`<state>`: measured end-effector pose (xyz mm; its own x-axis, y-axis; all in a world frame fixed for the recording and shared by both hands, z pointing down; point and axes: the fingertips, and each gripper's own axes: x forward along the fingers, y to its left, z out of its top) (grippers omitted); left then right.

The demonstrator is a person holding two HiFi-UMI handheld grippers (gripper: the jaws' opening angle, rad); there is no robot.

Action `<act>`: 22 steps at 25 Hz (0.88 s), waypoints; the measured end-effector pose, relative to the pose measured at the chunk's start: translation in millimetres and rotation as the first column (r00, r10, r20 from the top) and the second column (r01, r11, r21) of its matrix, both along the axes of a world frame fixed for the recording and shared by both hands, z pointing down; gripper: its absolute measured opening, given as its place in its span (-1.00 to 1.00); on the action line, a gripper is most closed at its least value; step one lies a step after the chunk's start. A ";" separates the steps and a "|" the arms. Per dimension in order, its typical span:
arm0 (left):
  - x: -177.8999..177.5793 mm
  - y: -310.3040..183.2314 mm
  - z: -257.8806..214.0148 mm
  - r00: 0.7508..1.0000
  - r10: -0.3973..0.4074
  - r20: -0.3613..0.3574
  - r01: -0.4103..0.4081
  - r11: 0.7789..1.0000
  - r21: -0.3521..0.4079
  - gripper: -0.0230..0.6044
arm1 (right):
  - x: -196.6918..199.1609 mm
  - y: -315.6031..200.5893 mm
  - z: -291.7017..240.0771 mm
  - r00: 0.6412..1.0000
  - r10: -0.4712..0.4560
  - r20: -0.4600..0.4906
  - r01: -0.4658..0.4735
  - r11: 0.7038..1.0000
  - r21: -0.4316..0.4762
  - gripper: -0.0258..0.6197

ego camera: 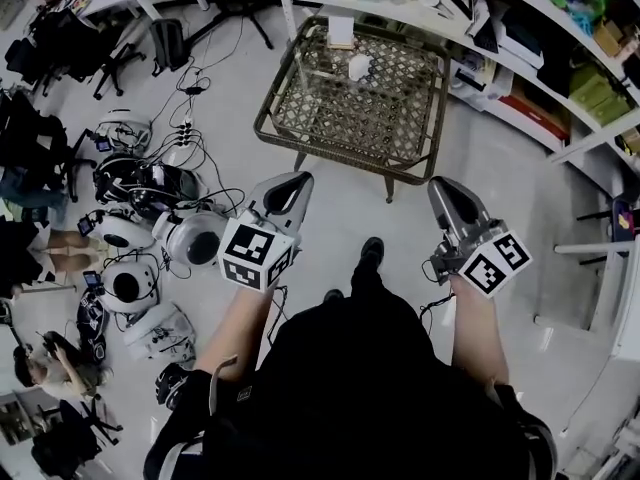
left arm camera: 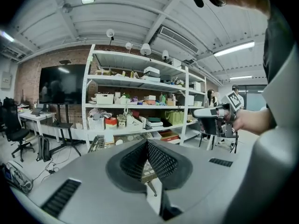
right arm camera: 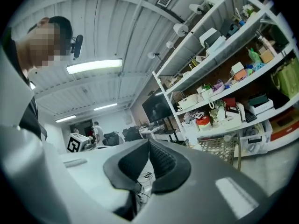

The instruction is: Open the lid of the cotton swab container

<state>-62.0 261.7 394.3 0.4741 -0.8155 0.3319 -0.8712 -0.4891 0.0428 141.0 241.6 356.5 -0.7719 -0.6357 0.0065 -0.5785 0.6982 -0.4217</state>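
Print on shelves [left arm camera: 135, 81] illegible; left tool [ego camera: 298, 182], right tool [ego camera: 441, 186] closed.

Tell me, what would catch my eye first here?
Two grippers, the left gripper and right gripper, both shut and empty, each bearing a black-and-white marker cube, point toward a wicker table with a small white object on it. Left of them, rounded white devices and cables clutter the floor.

Grey left gripper [ego camera: 298, 181], olive lattice table [ego camera: 385, 108]
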 end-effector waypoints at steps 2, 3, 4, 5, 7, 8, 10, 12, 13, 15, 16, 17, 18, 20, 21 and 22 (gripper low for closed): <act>6.4 -20.2 1.5 1.000 -0.010 0.015 0.010 1.000 0.000 -0.91 | -2.4 -17.9 5.5 0.997 -0.003 -0.083 0.006 1.000 0.027 -0.88; 10.4 -30.5 2.1 1.000 -0.013 0.021 0.013 1.000 0.001 -0.91 | -4.3 -26.5 8.4 0.992 -0.007 -0.124 0.012 0.999 0.042 -0.88; 15.2 -41.2 2.8 1.000 -0.013 0.024 0.013 1.000 0.000 -0.91 | -6.0 -35.2 11.0 0.988 -0.012 -0.157 0.020 0.998 0.054 -0.88; 20.7 -52.1 3.4 1.000 -0.012 0.026 0.012 1.000 -0.001 -0.91 | -7.3 -43.7 13.5 0.983 -0.018 -0.182 0.030 0.998 0.063 -0.88; 32.9 -72.9 3.7 1.000 -0.005 0.026 0.005 1.000 -0.004 -0.91 | -8.8 -60.3 17.6 0.977 -0.033 -0.209 0.049 0.996 0.071 -0.88; 38.9 -82.5 3.2 1.000 0.000 0.028 0.000 1.000 -0.005 -0.91 | -9.1 -68.3 19.1 0.976 -0.041 -0.216 0.058 0.996 0.073 -0.88; 49.6 -99.0 2.0 0.999 0.010 0.033 -0.010 1.000 -0.005 -0.91 | -8.5 -82.8 22.0 0.970 -0.047 -0.239 0.068 0.994 0.080 -0.88; 58.9 -112.0 1.0 0.999 0.013 0.037 -0.013 1.000 -0.005 -0.91 | -6.8 -94.8 24.2 0.962 -0.043 -0.268 0.070 0.993 0.092 -0.88; 63.3 -117.8 0.5 0.999 0.013 0.039 -0.013 1.000 -0.004 -0.91 | -5.7 -99.9 25.0 0.959 -0.043 -0.279 0.073 0.992 0.099 -0.88; 71.3 -128.6 -0.8 0.999 0.010 0.042 -0.010 1.000 -0.002 -0.91 | -3.2 -109.1 25.6 0.959 -0.049 -0.280 0.081 0.991 0.104 -0.88; 74.4 -133.2 -1.7 0.999 0.007 0.042 -0.007 1.000 0.000 -0.91 | -1.6 -113.1 25.6 0.960 -0.052 -0.275 0.083 0.991 0.103 -0.88; 76.4 -137.4 -2.5 0.999 0.001 0.042 -0.001 1.000 0.004 -0.91 | -0.1 -116.6 25.7 0.961 -0.054 -0.270 0.084 0.991 0.101 -0.88; 77.3 -141.4 -2.9 0.999 -0.007 0.041 0.007 1.000 0.006 -0.91 | 1.2 -120.1 26.0 0.962 -0.056 -0.265 0.085 0.992 0.099 -0.88; 77.5 -149.1 -1.9 0.999 -0.023 0.038 0.023 1.000 0.004 -0.91 | 4.8 -127.0 26.0 0.964 -0.055 -0.261 0.083 0.992 0.095 -0.88; 78.1 -152.9 -0.9 0.999 -0.028 0.036 0.028 1.000 0.001 -0.91 | 7.5 -130.5 25.7 0.965 -0.053 -0.258 0.080 0.992 0.093 -0.88; 79.0 -156.9 -0.1 0.999 -0.030 0.034 0.030 1.000 -0.001 -0.91 | 10.4 -134.2 25.4 0.965 -0.050 -0.257 0.076 0.993 0.092 -0.88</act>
